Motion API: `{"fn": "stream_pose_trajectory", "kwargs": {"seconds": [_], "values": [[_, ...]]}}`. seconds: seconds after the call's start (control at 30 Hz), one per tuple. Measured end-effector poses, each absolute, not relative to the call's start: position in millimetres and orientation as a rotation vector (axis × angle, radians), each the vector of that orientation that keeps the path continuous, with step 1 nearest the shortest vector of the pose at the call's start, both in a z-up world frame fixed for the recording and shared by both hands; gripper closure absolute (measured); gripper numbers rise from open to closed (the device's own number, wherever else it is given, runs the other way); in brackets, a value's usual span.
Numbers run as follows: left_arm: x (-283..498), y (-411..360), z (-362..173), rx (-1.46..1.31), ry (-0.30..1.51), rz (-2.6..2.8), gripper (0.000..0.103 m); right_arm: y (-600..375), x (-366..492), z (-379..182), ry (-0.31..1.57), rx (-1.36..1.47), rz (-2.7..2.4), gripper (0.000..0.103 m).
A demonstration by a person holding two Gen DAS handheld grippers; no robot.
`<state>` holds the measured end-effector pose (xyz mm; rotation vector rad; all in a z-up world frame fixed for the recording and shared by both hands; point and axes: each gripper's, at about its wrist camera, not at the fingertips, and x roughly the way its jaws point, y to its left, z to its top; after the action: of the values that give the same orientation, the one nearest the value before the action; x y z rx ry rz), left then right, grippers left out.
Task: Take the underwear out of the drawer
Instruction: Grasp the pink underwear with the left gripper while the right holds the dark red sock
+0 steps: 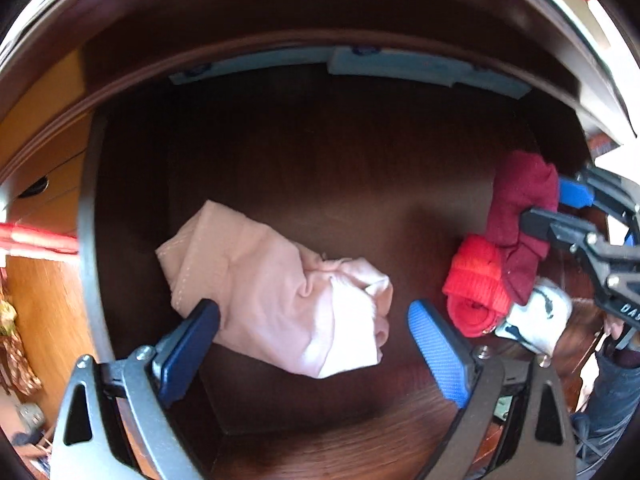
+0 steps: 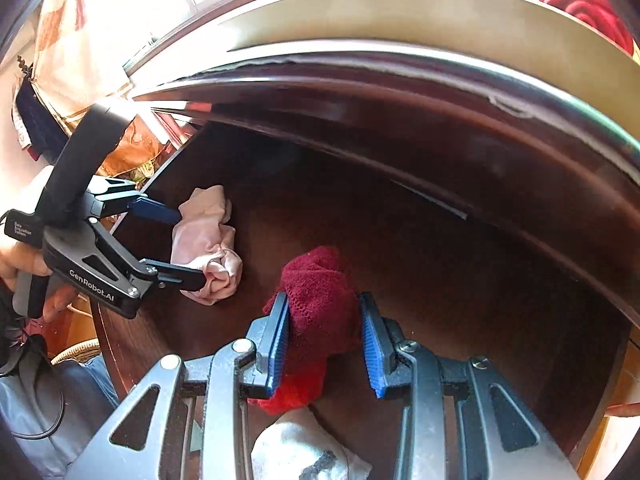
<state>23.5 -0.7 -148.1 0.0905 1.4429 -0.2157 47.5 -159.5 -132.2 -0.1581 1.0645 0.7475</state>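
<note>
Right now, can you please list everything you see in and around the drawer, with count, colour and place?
drawer: one, dark brown wood, open, holds all the clothes
pink underwear: one, pale pink, crumpled on the drawer floor
maroon garment: one, dark red knit, near the drawer's side
red garment: one, bright red, rolled, touching the maroon garment
white item: one, white with dark marks, beside the red garment
left hand-held gripper: one, black with blue pads, open around the pink underwear
right hand-held gripper: one, black with blue pads, jaws either side of the maroon garment
hand: one, holding the left hand-held gripper's handle
</note>
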Motion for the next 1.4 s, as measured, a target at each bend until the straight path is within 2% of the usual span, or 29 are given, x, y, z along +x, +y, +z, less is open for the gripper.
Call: {"fn": "stream_pose_trajectory", "kwargs": {"seconds": [0.43,0.77,0.9,0.97,1.03,1.23,1.4], "values": [[45,-50,-172,0.345,1.461,-0.243,0.006,-149,43,-132,1.061,-0.169,0.737,0.067],[66,-61,-183,0.357,1.492,-0.296,0.018,-153,44,-128,1.060,-0.157,0.732,0.067],[60,-69,-177,0.387,1.427,-0.293,0.039,-158,42,-127,1.056,-0.128,0.732,0.067],[59,-71,-176,0.389,1.405,-0.290,0.047,-159,39,-130,1.061,-0.116,0.741,0.067],[55,-71,-170,0.375,1.382,-0.296,0.061,-165,39,-127,1.047,-0.082,0.732,0.067],[53,-62,-165,0.313,1.337,-0.308,0.081,-169,40,-122,1.033,-0.057,0.719,0.067],[45,-54,-153,0.203,1.270,-0.310,0.088,-175,34,-120,0.988,-0.034,0.706,0.067]]}}
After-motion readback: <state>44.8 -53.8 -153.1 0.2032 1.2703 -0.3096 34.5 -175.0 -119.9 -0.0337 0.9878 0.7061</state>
